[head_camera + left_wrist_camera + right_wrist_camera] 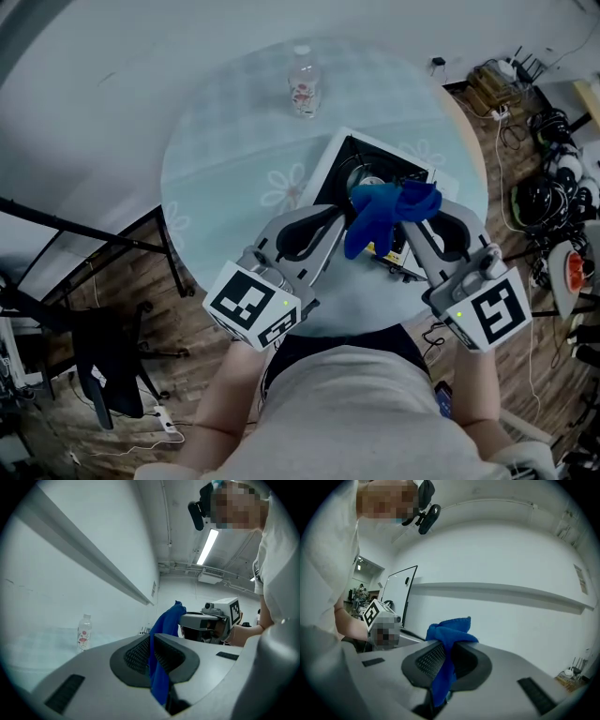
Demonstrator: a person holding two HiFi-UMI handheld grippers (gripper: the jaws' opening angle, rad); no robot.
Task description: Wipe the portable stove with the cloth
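The portable stove (pixel 330 167), white-rimmed with a black top and round burner, sits on the round glass table (pixel 225 169). A blue cloth (pixel 377 217) hangs stretched above the stove's near edge between both grippers. My left gripper (pixel 345 216) is shut on the cloth's left end; in its own view the cloth (pixel 161 667) is pinched between the closed jaws of the left gripper (pixel 152 644). My right gripper (pixel 427 212) is shut on the other end, and in its view the bunched cloth (pixel 446 637) sticks out of the closed right gripper (pixel 446 654). Both point roughly level, facing each other.
A clear water bottle (pixel 303 82) stands at the table's far edge, also in the left gripper view as a bottle (pixel 83 633). Cables and gear (pixel 539 202) lie on the floor at right. A black stand (pixel 103 361) is down at left.
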